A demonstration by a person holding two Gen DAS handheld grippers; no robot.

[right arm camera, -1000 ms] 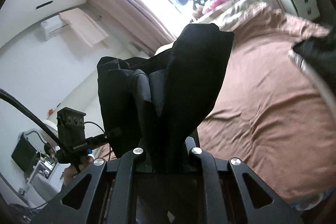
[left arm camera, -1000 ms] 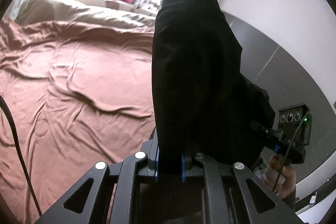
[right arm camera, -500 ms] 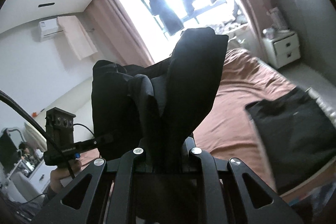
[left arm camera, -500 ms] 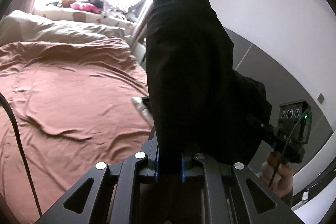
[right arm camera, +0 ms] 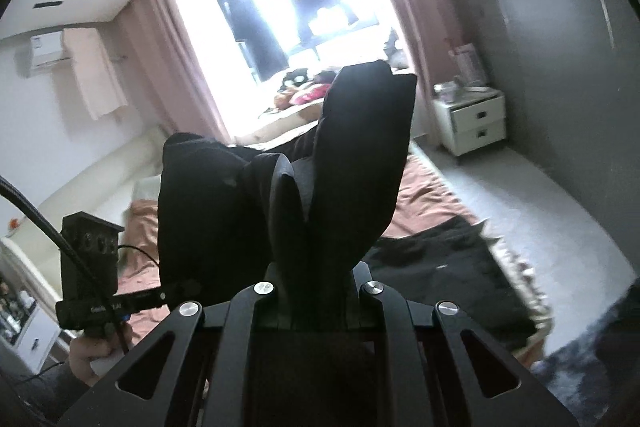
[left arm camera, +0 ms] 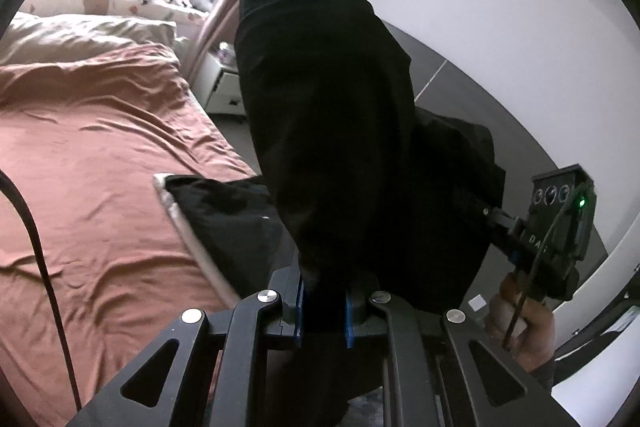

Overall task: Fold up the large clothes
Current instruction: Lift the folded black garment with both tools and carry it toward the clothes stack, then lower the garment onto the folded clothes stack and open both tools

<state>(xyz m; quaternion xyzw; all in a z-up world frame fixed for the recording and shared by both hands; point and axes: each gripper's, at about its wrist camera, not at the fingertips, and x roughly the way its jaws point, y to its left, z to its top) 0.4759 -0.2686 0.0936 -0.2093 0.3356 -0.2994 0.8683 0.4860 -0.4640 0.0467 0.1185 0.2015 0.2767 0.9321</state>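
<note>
moved: both views have swung toward the bed's corner, bringing a second dark cloth (left arm camera: 224, 219) on the bed (left arm camera: 100, 147) into sight | left gripper (left arm camera: 322, 301) fingers clamped on black garment (left arm camera: 320, 87) | right gripper (right arm camera: 312, 291) likewise, garment aloft | risk: bunched fabric may land creased, or snag that cloth

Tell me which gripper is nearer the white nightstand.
Right. From the right gripper the white nightstand stands ahead and rightward; the left gripper is off on its other side, farther away.
</note>
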